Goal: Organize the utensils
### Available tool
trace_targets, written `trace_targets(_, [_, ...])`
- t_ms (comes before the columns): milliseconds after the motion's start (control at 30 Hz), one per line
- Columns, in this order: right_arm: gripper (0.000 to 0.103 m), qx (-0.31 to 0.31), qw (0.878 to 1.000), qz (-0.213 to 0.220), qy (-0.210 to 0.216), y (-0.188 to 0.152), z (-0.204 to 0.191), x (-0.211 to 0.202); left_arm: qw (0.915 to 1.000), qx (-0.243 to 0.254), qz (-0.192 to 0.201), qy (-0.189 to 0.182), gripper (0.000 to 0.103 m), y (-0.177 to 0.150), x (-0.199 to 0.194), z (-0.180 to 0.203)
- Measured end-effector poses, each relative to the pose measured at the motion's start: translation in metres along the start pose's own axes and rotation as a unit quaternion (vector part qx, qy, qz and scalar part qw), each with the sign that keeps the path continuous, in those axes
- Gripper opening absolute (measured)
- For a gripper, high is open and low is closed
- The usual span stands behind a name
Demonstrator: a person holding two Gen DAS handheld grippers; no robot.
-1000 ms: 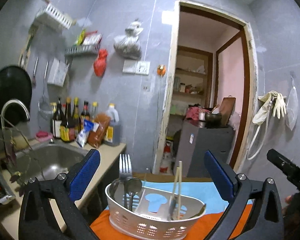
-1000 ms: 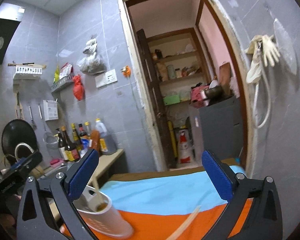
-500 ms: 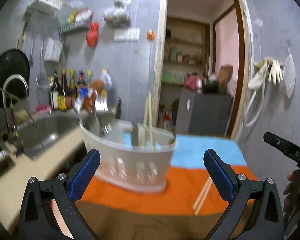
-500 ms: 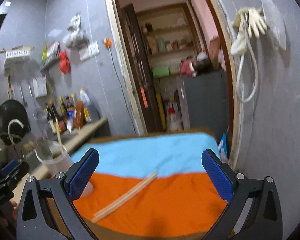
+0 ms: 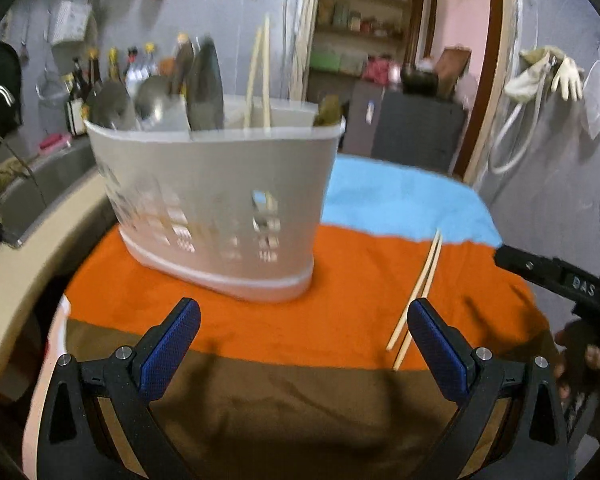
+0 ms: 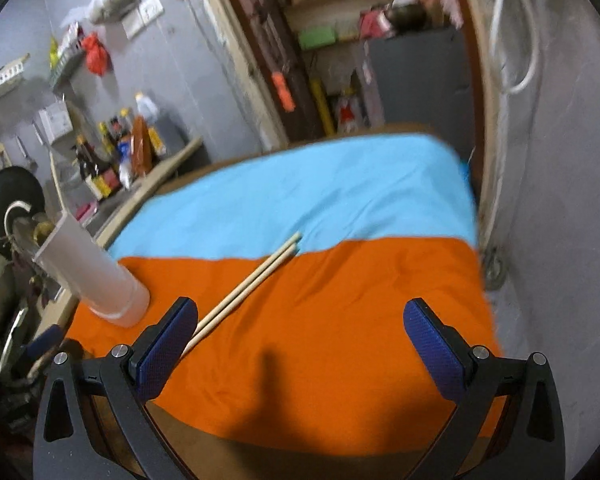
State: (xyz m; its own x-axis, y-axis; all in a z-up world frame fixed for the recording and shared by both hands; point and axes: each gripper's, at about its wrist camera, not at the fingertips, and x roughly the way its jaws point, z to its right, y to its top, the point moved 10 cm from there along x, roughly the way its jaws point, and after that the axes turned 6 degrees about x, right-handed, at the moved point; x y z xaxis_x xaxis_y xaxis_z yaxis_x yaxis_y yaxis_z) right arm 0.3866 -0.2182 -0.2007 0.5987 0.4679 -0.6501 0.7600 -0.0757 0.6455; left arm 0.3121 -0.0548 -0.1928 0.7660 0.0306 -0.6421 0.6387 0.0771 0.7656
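Motion blur softens the white perforated plastic utensil caddy (image 5: 220,208) in the left wrist view, so its contents are hard to read: rounded metal spoon bowls (image 5: 148,104) at its left end, a dark blade-like shape beside them, and an upright pair of pale wooden chopsticks (image 5: 260,76) further right; handles are hidden behind the caddy wall. Caddy stands upright on the orange cloth (image 5: 340,320), left of centre. Right of it, apart from its base, a loose pair of pale wooden chopsticks (image 5: 418,288) lies flat on the orange cloth, far tips reaching the seam with the light blue cloth (image 5: 400,200), near ends just beside the right finger of the left gripper (image 5: 304,344). Left gripper jaws spread wide, nothing between them. At the right edge, part of the right gripper (image 5: 560,280) and a bit of a hand (image 5: 580,360) are cut off by the frame.

Right wrist view: the caddy shows end-on at far left, rim cut by blur. The loose chopsticks run diagonally, near ends hidden behind the left finger of the right gripper, whose jaws are also wide apart and empty. Orange cloth between and ahead of these jaws is open; its right edge drops off beside the grey tiled wall (image 6: 560,200). Brown cloth (image 5: 300,408) covers the near table edge.
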Motion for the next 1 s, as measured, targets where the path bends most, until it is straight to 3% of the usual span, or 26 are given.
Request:
trace_targets(167, [0.103,-0.014,0.998,-0.066,-0.008,-0.010,-0.007,0.029,0.9996,-0.019,-0.018,0.004,0.101,-0.006,0.005,-0.011])
trace_targets(300, [0.103,-0.032,0.995,-0.095,-0.016,-0.017,-0.016,0.042,0.9989,-0.040,-0.021,0.010,0.101,-0.010,0.001,-0.022])
trace_targets(600, [0.103,-0.097,0.985,-0.121,-0.075,-0.027,-0.029,0.056,0.9961,-0.078,-0.036,0.016,0.101,-0.017,-0.007,-0.044])
trace_targets(800, [0.103,-0.114,0.981,-0.137,-0.075,-0.031,-0.029,0.053,0.9949,-0.093,-0.036,0.018,0.101,-0.019,-0.013,-0.052])
trace_targets(900, [0.103,-0.132,0.977,-0.140,-0.090,-0.036,-0.028,0.052,0.9951,-0.092,-0.033,0.010,0.101,-0.018,-0.013,-0.051])
trace_targets(1000, [0.103,-0.136,0.972,-0.155,-0.110,-0.039,-0.029,0.053,0.9954,-0.086,-0.032,-0.026,0.101,-0.017,-0.014,-0.041])
